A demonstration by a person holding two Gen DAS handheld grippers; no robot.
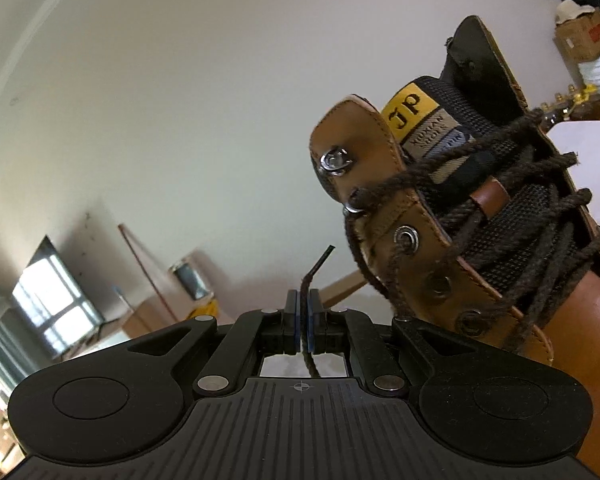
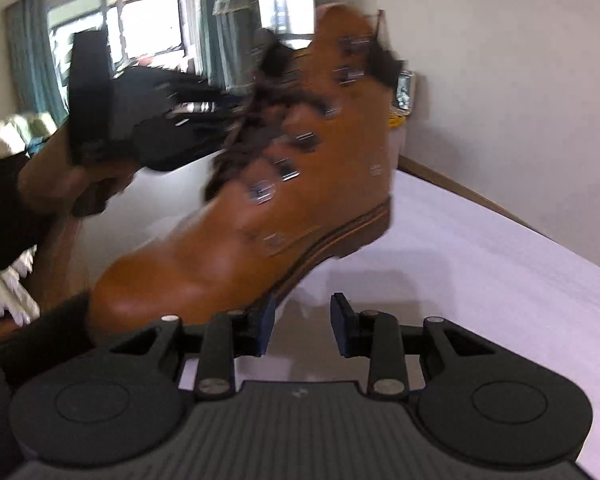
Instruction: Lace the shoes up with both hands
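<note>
Standing on the white table, the tan boot runs its long axis from the near-left toe to the far-right heel, shaft upright. Dark brown lace crosses the black tongue through metal eyelets. The left gripper is clamped on the lace end, whose tip projects above the pads, left of the shaft. The right gripper has its fingers apart, empty, just beside the toe. A hand carries the left gripper.
</note>
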